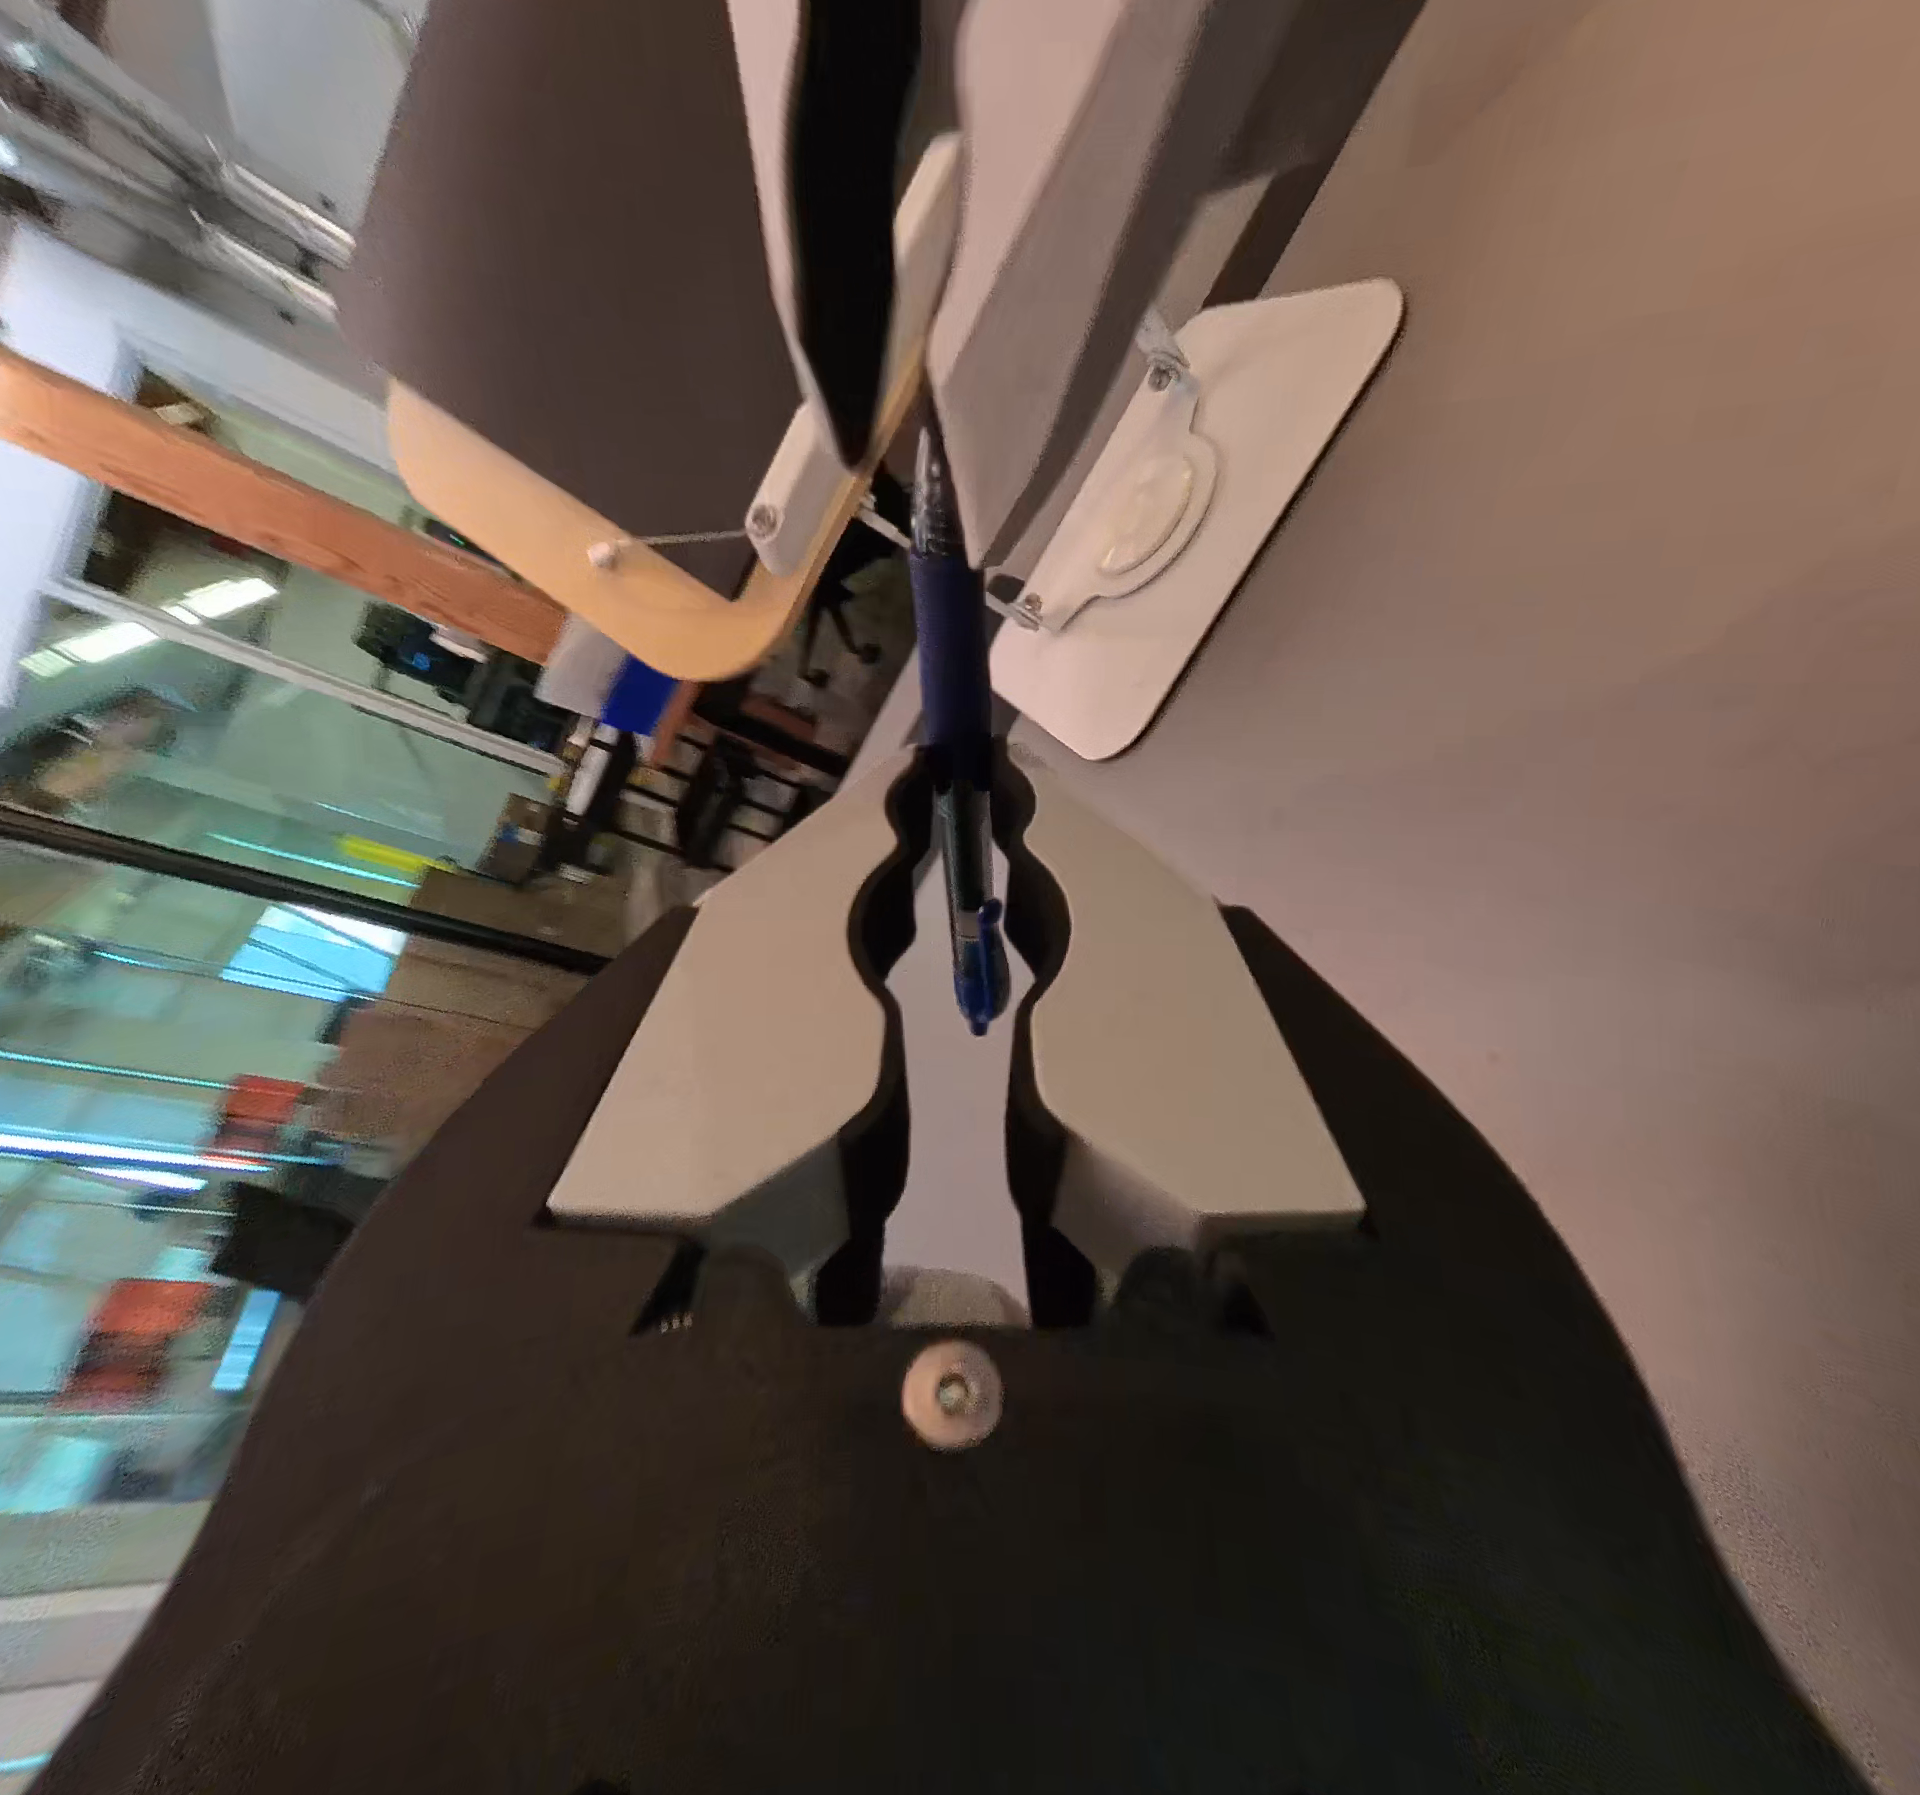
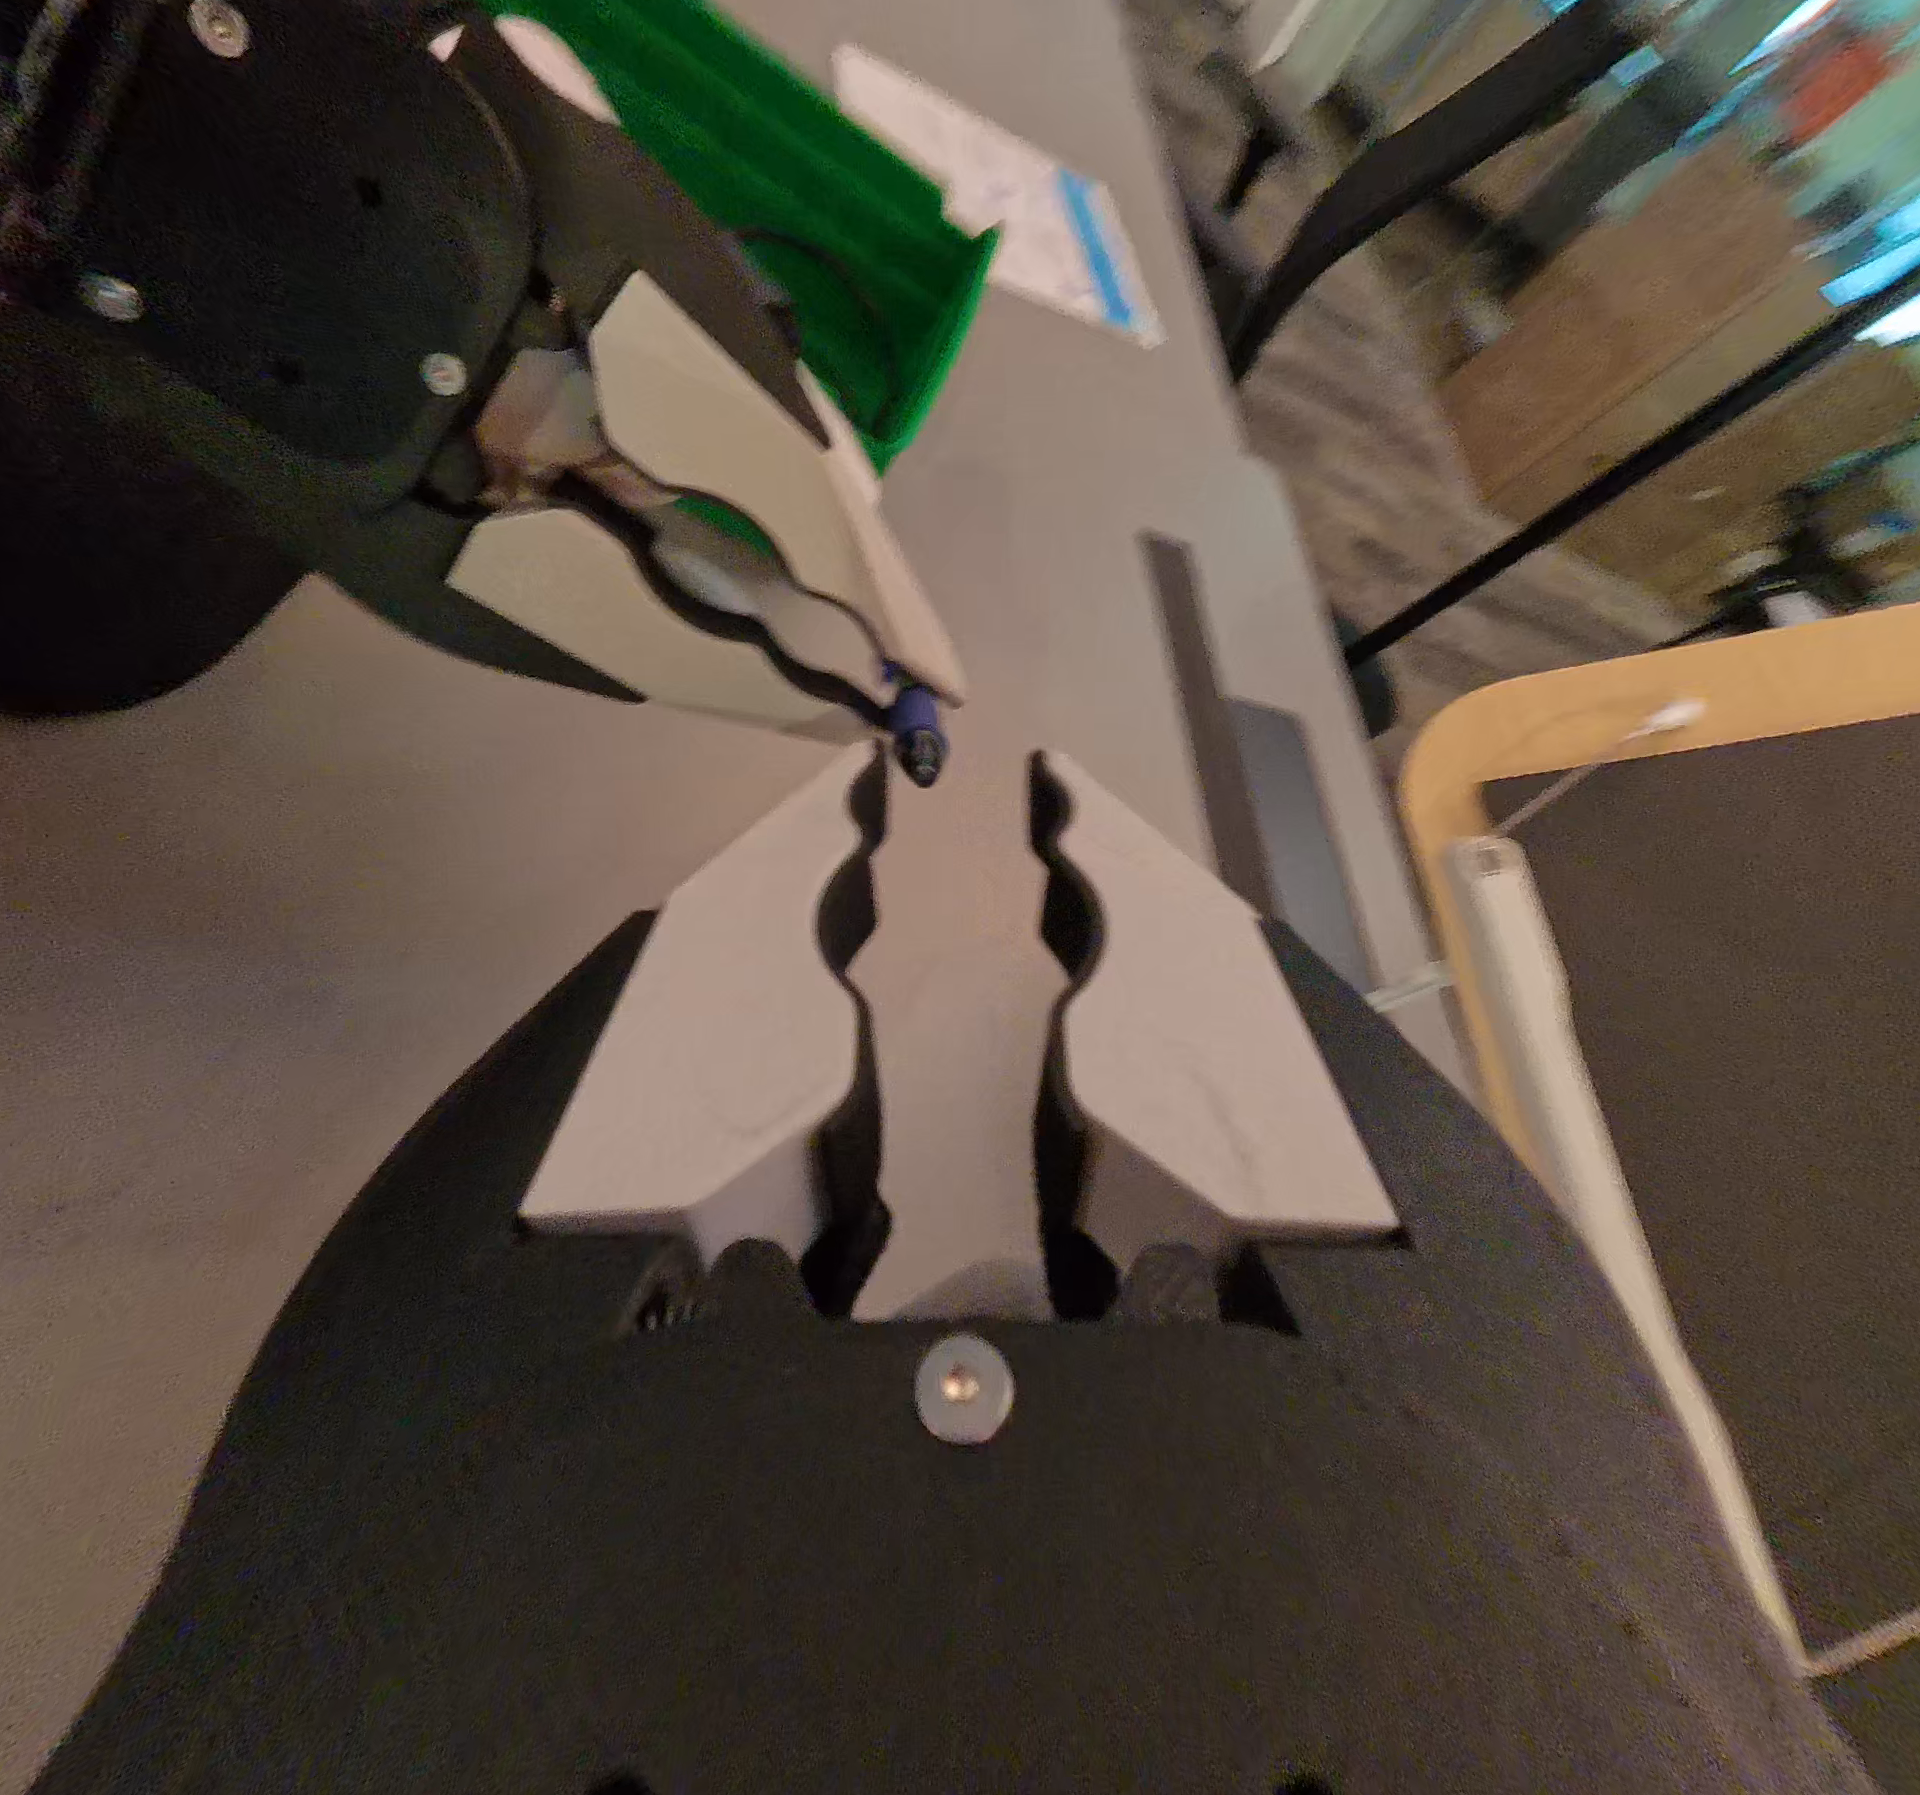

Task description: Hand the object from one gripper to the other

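Observation:
A blue pen (image 1: 948, 649) is clamped between the tips of my left gripper (image 1: 958, 758), which is shut on its barrel. The clip end lies back between the fingers and the writing end points forward. In the left wrist view, my right gripper (image 1: 920, 457) comes in from the top, with its white fingers (image 1: 1081, 187) on either side of the pen's tip. In the right wrist view, my right gripper (image 2: 956, 758) is open with a clear gap. The pen's tip (image 2: 918, 727) pokes out of the left gripper (image 2: 914, 691) just beside my left fingertip.
A grey table (image 2: 208, 914) lies under both grippers. A dark panel with a wooden edge (image 2: 1662, 1018) stands to the right. A white plate with a mount (image 1: 1195, 519) and a sheet of paper (image 2: 1018, 197) lie on the table. A green part (image 2: 779, 187) sits on the left gripper.

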`<state>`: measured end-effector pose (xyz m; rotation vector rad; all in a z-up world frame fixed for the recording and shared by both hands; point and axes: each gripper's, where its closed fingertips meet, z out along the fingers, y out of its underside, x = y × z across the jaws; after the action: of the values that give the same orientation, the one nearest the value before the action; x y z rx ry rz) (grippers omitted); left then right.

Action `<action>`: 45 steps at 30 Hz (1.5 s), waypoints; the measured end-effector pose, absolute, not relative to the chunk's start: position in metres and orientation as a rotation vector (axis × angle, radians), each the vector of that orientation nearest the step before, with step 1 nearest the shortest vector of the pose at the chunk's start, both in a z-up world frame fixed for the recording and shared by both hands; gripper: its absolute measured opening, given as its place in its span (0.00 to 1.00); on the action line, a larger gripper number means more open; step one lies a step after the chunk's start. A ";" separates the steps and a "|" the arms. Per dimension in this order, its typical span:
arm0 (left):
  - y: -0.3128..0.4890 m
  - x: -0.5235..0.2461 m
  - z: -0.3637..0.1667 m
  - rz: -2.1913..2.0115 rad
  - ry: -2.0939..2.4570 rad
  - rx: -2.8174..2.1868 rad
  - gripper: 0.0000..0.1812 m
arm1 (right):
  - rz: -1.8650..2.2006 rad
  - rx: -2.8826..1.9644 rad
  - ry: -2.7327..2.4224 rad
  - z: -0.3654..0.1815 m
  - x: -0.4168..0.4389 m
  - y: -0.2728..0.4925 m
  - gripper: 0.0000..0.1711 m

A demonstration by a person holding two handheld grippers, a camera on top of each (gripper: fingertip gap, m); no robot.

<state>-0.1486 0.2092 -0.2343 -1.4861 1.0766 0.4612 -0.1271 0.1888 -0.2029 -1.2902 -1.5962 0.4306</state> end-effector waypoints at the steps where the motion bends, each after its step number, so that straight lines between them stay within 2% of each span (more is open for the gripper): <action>1: 0.210 -0.151 -0.233 0.385 1.033 -1.527 0.04 | 0.403 -1.242 -1.555 -0.195 -0.129 0.191 0.22; 4: 0.208 -0.158 -0.225 0.048 0.860 -1.659 0.05 | 0.360 -1.104 -1.492 -0.174 -0.132 0.190 0.31; 8: 0.208 -0.171 -0.212 -0.378 0.642 -1.789 0.05 | 0.191 -0.967 -1.501 -0.175 -0.133 0.195 0.31; 19: 0.219 -0.201 -0.169 -1.077 0.201 -1.775 0.04 | -0.129 -0.674 -1.499 -0.217 -0.194 0.177 0.37; 23: 0.219 -0.200 -0.171 -1.227 0.132 -1.765 0.05 | -0.324 -0.651 -1.356 -0.211 -0.196 0.191 0.33; 25: 0.215 -0.195 -0.173 -1.274 0.136 -1.767 0.05 | -0.363 -0.617 -1.306 -0.207 -0.195 0.192 0.28; 36: 0.213 -0.196 -0.185 -1.397 0.052 -1.756 0.05 | -0.365 -0.582 -1.260 -0.202 -0.186 0.194 0.07; 42: 0.216 -0.195 -0.192 -1.379 0.036 -1.768 0.08 | -0.297 -0.639 -1.283 -0.198 -0.183 0.192 0.04; 45: 0.221 -0.199 -0.197 -1.243 0.049 -1.798 0.13 | -0.255 -0.686 -1.294 -0.199 -0.181 0.197 0.04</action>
<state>-0.1989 0.2206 -0.1966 -1.7976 0.0485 -1.2435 -0.1805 0.1966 -0.1990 -0.6859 -1.2944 -0.2553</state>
